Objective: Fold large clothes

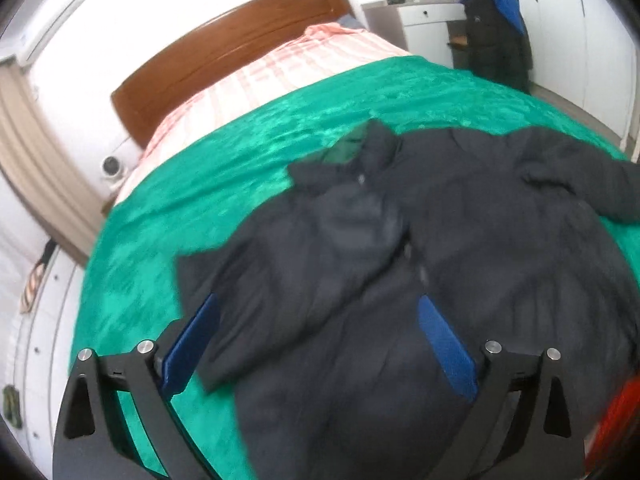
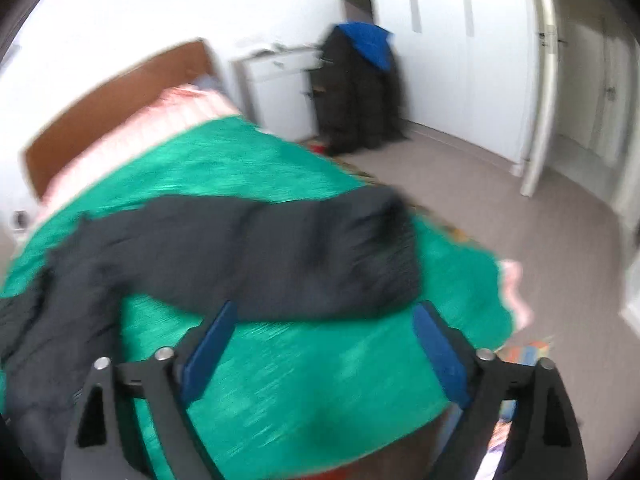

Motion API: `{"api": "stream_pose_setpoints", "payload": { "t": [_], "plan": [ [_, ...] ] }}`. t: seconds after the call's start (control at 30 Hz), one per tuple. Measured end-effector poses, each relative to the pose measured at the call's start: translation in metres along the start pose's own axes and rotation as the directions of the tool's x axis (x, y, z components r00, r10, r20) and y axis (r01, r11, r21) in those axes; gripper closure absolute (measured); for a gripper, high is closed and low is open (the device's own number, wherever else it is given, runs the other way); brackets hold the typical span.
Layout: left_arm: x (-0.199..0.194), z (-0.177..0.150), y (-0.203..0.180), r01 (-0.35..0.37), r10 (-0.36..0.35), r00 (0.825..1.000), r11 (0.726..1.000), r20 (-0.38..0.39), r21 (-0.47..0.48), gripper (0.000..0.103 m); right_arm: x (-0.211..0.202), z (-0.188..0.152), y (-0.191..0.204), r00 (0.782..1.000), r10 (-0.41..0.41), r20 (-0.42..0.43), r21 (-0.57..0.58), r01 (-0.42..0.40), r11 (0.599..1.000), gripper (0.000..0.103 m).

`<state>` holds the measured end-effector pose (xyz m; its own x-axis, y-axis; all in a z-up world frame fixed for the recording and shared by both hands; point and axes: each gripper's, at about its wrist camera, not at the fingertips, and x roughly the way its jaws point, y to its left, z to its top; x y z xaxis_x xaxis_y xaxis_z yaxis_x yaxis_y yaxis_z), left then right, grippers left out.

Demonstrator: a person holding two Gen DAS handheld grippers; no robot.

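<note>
dark padded jacket (image 1: 400,248) spread on green bed blanket (image 1: 224,184)
left claw (image 1: 320,344) and right claw (image 2: 324,348) both wide, holding nothing.

Open green blanket (image 1: 168,208) left of and beyond the dark coat (image 1: 400,248), up to the pink sheet (image 1: 256,76) below the headboard (image 1: 224,44). Bare green strip in front of the coat's spread sleeve (image 2: 320,256) in the right wrist view. Clear floor (image 2: 500,200) off the bed's right edge; farther back, blocked by the clothes-draped chair (image 2: 360,88) beside the white cabinet (image 2: 276,84).
</note>
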<state>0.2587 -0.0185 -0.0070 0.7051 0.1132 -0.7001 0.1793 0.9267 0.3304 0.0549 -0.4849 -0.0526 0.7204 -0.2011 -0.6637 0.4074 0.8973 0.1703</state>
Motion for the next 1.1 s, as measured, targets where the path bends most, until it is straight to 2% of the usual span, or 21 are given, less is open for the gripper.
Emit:
{"api": "stream_pose_setpoints", "payload": {
  "t": [0.1, 0.13, 0.2, 0.3, 0.37, 0.4, 0.43, 0.47, 0.5, 0.53, 0.6, 0.7, 0.77, 0.87, 1.0, 1.1],
  "plan": [
    [0.066, 0.030, -0.039, 0.018, -0.013, 0.998, 0.997, -0.058, 0.080, 0.004, -0.015, -0.039, 0.035, 0.993, 0.121, -0.008, -0.015, -0.122, 0.992, 0.011],
    [0.083, 0.034, -0.046, 0.017, -0.011, 0.996, 0.997, -0.083, 0.081, 0.004, -0.020, -0.054, 0.049, 0.986, 0.166, -0.013, -0.022, -0.167, 0.986, 0.011],
    [0.116, 0.041, -0.056, 0.004, 0.004, 0.991, 0.999, -0.134, 0.055, 0.004, -0.023, -0.073, 0.070, 0.974, 0.224, -0.022, -0.058, -0.225, 0.973, 0.011],
    [0.161, 0.039, -0.059, -0.037, 0.037, 0.975, 0.999, -0.221, 0.001, 0.004, -0.027, -0.087, 0.100, 0.959, 0.283, -0.026, -0.190, -0.282, 0.940, 0.012],
    [0.176, 0.033, -0.056, -0.043, 0.038, 0.970, 0.999, -0.240, -0.017, 0.012, -0.027, -0.092, 0.112, 0.957, 0.290, 0.001, -0.248, -0.281, 0.927, 0.011],
    [0.176, 0.029, -0.054, -0.010, 0.003, 0.974, 0.999, -0.226, -0.032, 0.027, -0.026, -0.093, 0.115, 0.955, 0.296, 0.009, -0.258, -0.284, 0.924, 0.011],
    [0.172, 0.026, -0.052, 0.006, -0.014, 0.977, 0.999, -0.214, -0.037, 0.047, -0.024, -0.095, 0.118, 0.954, 0.300, 0.010, -0.267, -0.286, 0.920, 0.011],
    [0.168, 0.024, -0.052, 0.012, -0.019, 0.979, 0.999, -0.204, -0.033, 0.073, -0.023, -0.096, 0.121, 0.955, 0.297, 0.004, -0.276, -0.284, 0.918, 0.011],
    [0.161, 0.021, -0.051, 0.007, -0.011, 0.982, 1.000, -0.191, -0.022, 0.084, -0.021, -0.097, 0.125, 0.956, 0.295, -0.002, -0.282, -0.283, 0.917, 0.011],
    [0.155, 0.021, -0.049, 0.000, -0.003, 0.984, 1.000, -0.178, -0.017, 0.090, -0.016, -0.096, 0.126, 0.955, 0.295, -0.007, -0.285, -0.285, 0.915, 0.011],
    [0.140, 0.019, -0.038, 0.026, -0.032, 0.989, 0.999, -0.148, -0.041, 0.093, -0.012, -0.095, 0.127, 0.954, 0.300, -0.009, -0.284, -0.290, 0.914, 0.011],
    [0.107, 0.016, -0.002, 0.059, -0.071, 0.993, 0.990, -0.091, -0.128, 0.093, -0.018, -0.097, 0.128, 0.953, 0.303, -0.001, -0.292, -0.291, 0.911, 0.011],
    [0.076, 0.009, 0.031, 0.072, -0.082, 0.996, 0.975, -0.042, -0.209, 0.093, -0.025, -0.101, 0.129, 0.953, 0.302, 0.010, -0.305, -0.285, 0.909, 0.011],
    [0.036, -0.011, 0.086, 0.056, -0.056, 0.998, 0.944, 0.010, -0.326, 0.093, -0.031, -0.104, 0.130, 0.956, 0.294, 0.019, -0.321, -0.273, 0.907, 0.011],
    [-0.001, -0.057, 0.167, -0.028, 0.037, 0.999, 0.872, 0.008, -0.489, 0.093, -0.033, -0.105, 0.131, 0.958, 0.286, 0.025, -0.323, -0.263, 0.909, 0.011],
    [-0.018, -0.109, 0.227, -0.138, 0.132, 0.990, 0.786, -0.055, -0.603, 0.094, -0.034, -0.107, 0.133, 0.959, 0.283, 0.028, -0.320, -0.260, 0.911, 0.011]
  ]
}}
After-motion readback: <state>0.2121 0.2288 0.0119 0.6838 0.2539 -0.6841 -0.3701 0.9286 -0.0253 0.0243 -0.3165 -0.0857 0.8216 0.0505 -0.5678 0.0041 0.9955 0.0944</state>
